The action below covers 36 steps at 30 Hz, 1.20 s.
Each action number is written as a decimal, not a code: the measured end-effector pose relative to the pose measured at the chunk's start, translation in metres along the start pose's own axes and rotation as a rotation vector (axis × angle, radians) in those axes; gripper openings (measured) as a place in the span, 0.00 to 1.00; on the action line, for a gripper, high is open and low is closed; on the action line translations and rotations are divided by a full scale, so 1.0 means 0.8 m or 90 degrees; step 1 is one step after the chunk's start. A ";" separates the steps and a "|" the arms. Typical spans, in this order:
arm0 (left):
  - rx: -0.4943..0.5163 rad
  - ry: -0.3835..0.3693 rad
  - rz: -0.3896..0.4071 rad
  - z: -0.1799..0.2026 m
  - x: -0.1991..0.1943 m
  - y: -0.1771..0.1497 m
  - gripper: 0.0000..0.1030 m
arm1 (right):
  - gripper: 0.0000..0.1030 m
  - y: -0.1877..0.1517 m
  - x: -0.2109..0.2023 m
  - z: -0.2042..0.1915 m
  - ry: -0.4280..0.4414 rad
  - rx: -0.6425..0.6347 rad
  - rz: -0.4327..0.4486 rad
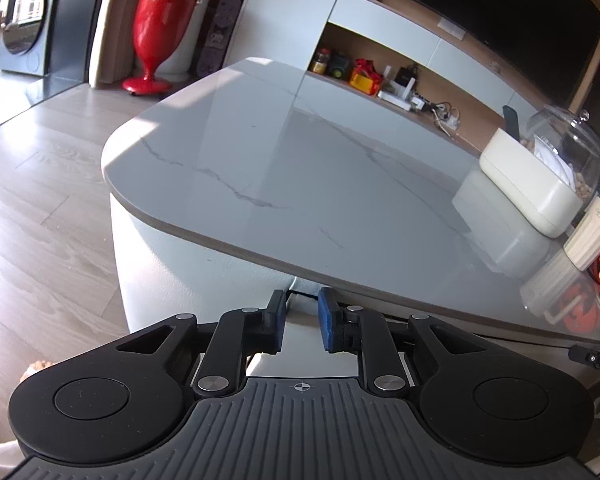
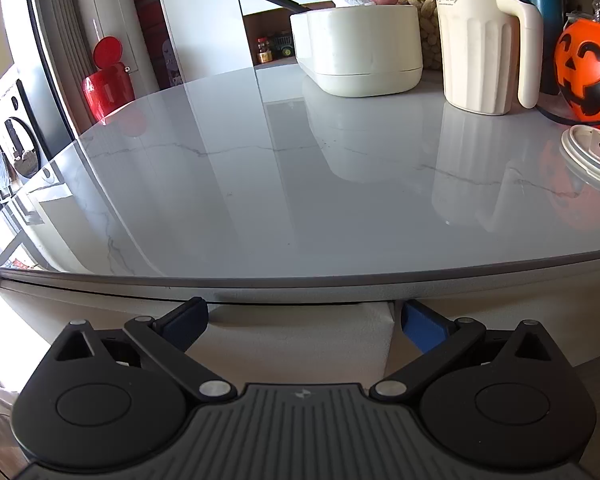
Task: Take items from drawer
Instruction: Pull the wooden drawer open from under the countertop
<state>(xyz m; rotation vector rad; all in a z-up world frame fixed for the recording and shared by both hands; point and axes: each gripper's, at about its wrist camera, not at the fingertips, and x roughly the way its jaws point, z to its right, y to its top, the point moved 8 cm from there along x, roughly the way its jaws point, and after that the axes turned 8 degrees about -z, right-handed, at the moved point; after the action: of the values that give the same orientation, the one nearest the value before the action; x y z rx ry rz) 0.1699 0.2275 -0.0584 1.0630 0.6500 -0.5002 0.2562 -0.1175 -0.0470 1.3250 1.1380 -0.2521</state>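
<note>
My right gripper [image 2: 302,314] sits just below the table's front edge, its fingers spread wide on either side of a white, soft-looking pack [image 2: 296,340]. The left finger touches the pack and the blue right pad [image 2: 420,326] stands hard against its other side. My left gripper [image 1: 300,314] is nearly closed under the rim of the table [image 1: 300,168], pinching a thin white drawer front [image 1: 296,300] between its blue pads. The inside of the drawer is hidden in both views.
On the marble table stand a cream box [image 2: 360,52], a cream mug [image 2: 484,40], an orange pumpkin bucket [image 2: 588,76], a white lid [image 2: 596,156] and a glass dome [image 1: 568,140] over peanuts. A red vase-shaped stand [image 1: 156,36] is on the wooden floor beyond.
</note>
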 end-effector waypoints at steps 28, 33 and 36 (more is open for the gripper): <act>0.004 -0.030 -0.049 0.006 -0.004 -0.009 0.36 | 1.00 -0.015 -0.010 -0.013 0.000 -0.073 -0.016; 0.030 0.002 -0.018 0.021 -0.035 -0.012 0.25 | 0.99 -0.019 -0.023 -0.017 -0.016 -0.069 -0.057; 0.082 0.017 0.001 0.053 -0.044 -0.010 0.25 | 0.99 -0.016 -0.048 -0.021 -0.058 -0.024 -0.015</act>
<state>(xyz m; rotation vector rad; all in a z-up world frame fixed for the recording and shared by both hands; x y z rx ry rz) 0.1502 0.1882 -0.0250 1.1936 0.6475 -0.5320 0.2202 -0.1234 -0.0230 1.2554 1.0776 -0.3039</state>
